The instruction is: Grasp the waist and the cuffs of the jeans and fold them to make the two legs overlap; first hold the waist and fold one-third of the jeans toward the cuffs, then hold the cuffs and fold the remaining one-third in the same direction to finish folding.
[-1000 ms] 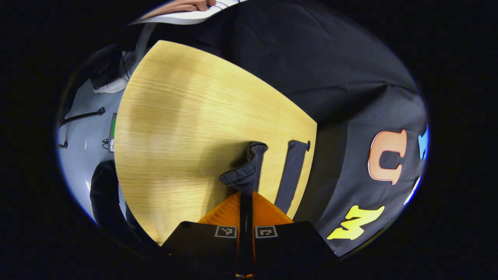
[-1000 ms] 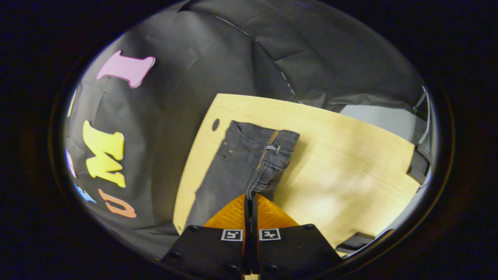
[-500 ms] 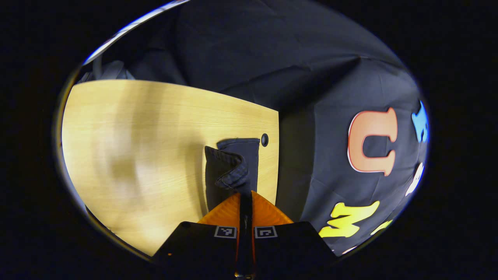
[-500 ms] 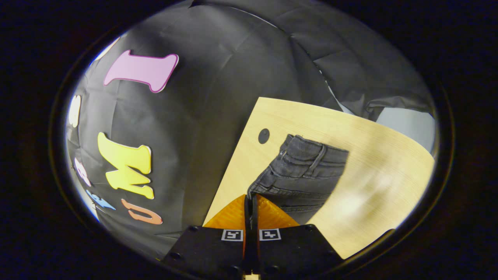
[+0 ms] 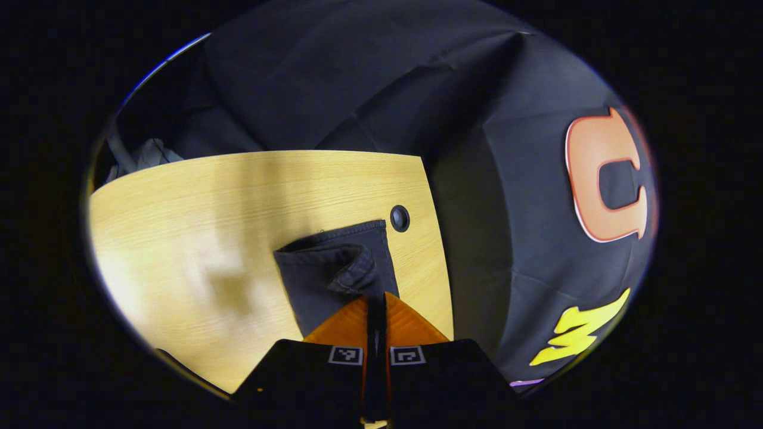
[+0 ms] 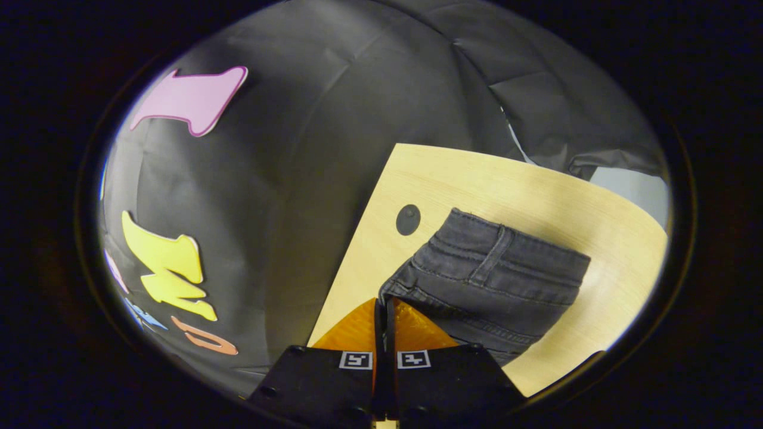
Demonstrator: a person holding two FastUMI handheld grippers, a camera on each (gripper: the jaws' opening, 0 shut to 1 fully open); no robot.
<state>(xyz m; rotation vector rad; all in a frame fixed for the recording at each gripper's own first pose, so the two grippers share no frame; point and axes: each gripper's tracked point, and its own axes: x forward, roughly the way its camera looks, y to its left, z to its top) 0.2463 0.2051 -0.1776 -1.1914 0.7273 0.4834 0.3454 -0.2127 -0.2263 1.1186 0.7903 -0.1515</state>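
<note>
The dark grey jeans lie on a light wooden table. In the left gripper view, my left gripper (image 5: 375,298) is shut on a bunched cuff (image 5: 351,274), which rests on top of the other leg's cuff (image 5: 322,262). In the right gripper view, my right gripper (image 6: 382,304) is shut on the edge of the waistband (image 6: 495,268), whose belt loop and seams face up. The jeans between waist and cuffs are hidden.
A round cable hole (image 5: 399,218) sits in the table (image 5: 208,238) just beyond the cuffs, and the same hole (image 6: 408,219) lies beside the waist. The table's edge and the black booth wall run close along that side. Bare wood stretches away on the other side.
Both grippers have carried their ends of the jeans toward the cable-hole edge and lowered them. The lifted leg now lies over the other leg, and the waistband has flipped to show its outer side.
</note>
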